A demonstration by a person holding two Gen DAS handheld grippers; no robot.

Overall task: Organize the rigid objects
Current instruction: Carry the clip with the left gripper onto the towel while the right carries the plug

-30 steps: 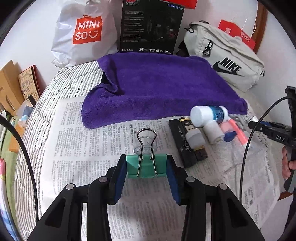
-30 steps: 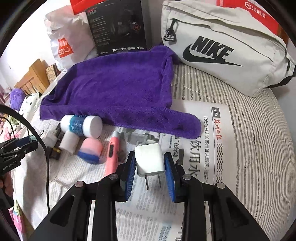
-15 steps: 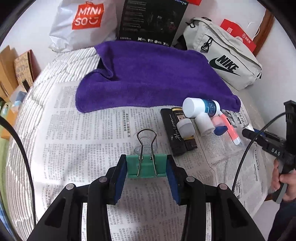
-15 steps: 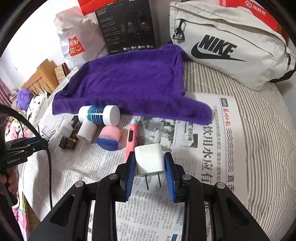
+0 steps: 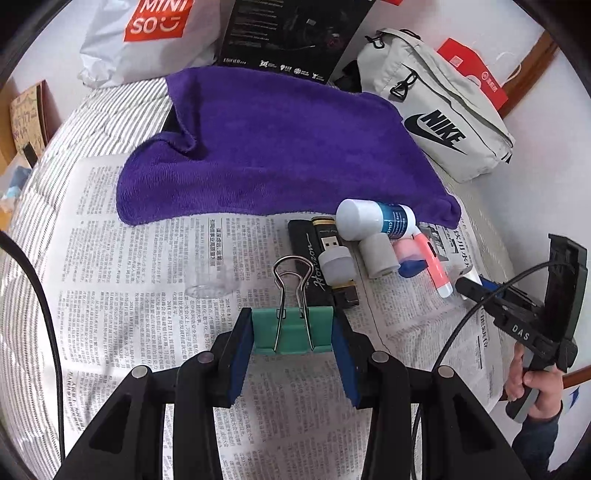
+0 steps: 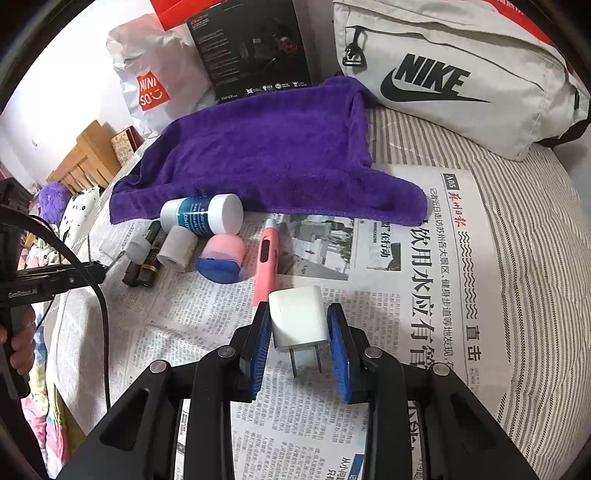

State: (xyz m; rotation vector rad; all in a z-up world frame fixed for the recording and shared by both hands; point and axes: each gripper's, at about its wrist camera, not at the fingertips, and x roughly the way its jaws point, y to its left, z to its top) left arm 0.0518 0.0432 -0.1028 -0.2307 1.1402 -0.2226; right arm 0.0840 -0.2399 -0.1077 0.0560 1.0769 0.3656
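My left gripper (image 5: pixel 292 334) is shut on a green binder clip (image 5: pixel 291 330), its wire handles pointing away, held above the newspaper (image 5: pixel 147 277). My right gripper (image 6: pixel 298 328) is shut on a white plug adapter (image 6: pixel 298 316), prongs toward the camera. A row of small items lies on the paper by the purple towel (image 5: pixel 277 147): a white and blue bottle (image 5: pixel 376 219) (image 6: pixel 203 214), a black lighter (image 5: pixel 314 258), a white USB stick (image 5: pixel 334 258), a small white cylinder (image 5: pixel 378 251) (image 6: pixel 177 249), a pink and blue piece (image 6: pixel 223 258) and a pink pen-like thing (image 6: pixel 267 262) (image 5: pixel 436 266).
A grey Nike bag (image 6: pixel 461 74), a black box (image 5: pixel 295 33) and a Miniso bag (image 5: pixel 147 33) stand behind the towel on the striped bed (image 6: pixel 535 240). A clear plastic bit (image 5: pixel 214 284) lies on the paper left of the lighter. A person's hand (image 5: pixel 535 380) holds the right gripper.
Both views have shifted slightly: the left wrist has tilted, so the row of items sits lower and nearer the clip. In the right view the row has slid rightward. Both grips are unchanged.
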